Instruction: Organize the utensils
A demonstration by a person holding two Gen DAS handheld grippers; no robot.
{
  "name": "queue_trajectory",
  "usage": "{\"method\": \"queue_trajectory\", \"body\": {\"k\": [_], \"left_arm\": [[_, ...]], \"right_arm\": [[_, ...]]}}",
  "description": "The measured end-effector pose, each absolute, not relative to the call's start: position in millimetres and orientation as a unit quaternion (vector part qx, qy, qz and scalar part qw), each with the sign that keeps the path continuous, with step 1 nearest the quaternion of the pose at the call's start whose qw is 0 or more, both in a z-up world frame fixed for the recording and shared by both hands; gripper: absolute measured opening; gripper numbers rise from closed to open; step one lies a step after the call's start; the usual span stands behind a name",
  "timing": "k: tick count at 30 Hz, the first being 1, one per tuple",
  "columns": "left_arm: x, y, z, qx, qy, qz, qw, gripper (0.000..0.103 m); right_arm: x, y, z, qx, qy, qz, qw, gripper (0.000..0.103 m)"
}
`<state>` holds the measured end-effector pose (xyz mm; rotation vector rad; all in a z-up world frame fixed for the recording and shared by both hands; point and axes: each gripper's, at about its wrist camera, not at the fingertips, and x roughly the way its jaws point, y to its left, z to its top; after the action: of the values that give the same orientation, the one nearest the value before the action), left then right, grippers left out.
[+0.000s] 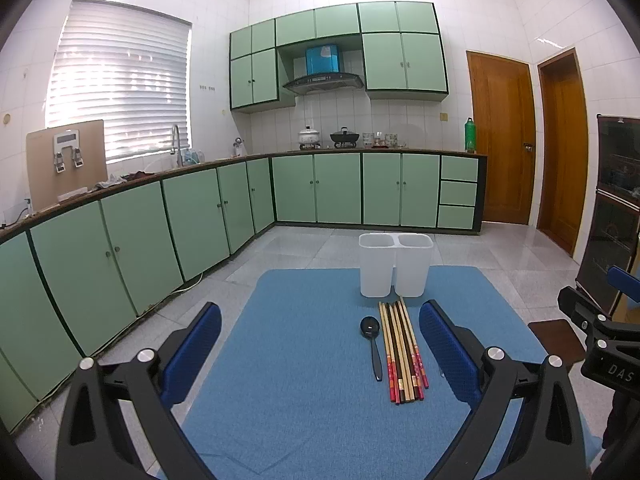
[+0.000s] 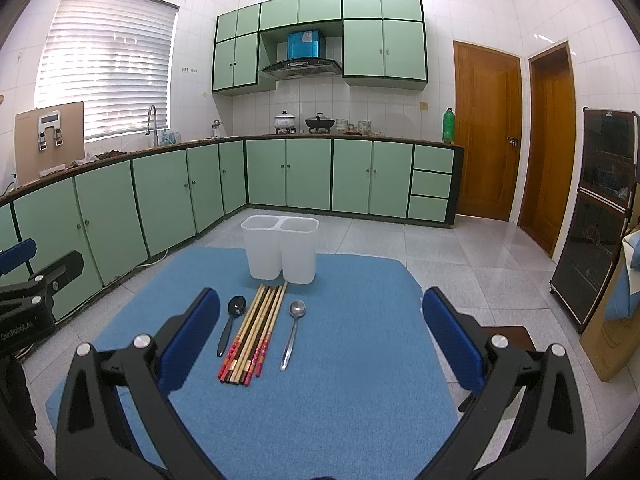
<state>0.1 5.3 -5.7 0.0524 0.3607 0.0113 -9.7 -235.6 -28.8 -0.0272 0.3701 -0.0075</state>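
Bright daylight through blinds [image 1: 120, 80], overexposed glare there; sharp focus; fisheye-bent edges, dark corners.

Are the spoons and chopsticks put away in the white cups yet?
Not yet, nothing looks done. The white two-part holder looks empty. The black spoon, the chopsticks and the silver spoon all lie flat on the blue mat. Nothing is in hand: the left gripper and right gripper are both open above the mat. Every utensil is left to move.

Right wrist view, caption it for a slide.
Open right gripper above chopsticks flanked by two spoons, before an empty bin.
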Motion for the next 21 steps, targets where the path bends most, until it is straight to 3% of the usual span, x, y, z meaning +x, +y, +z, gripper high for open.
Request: {"method": "queue_trajectory", "body": {"k": [16,21], "left_arm": [[44.4,4.0,-25.1,0.034,0.22,0.013,0.975,0.097],[96.4,9.3,-50.9,0.046,0.262,0.028,0.964,0.097]], "right_arm": [[26.9,-238.6,-41.5,-0.017,0.212,0.001,0.977,0.098],[84.2,-245.4,-68.5,-0.022,0.274,-0.012,0.961,0.098]]}}
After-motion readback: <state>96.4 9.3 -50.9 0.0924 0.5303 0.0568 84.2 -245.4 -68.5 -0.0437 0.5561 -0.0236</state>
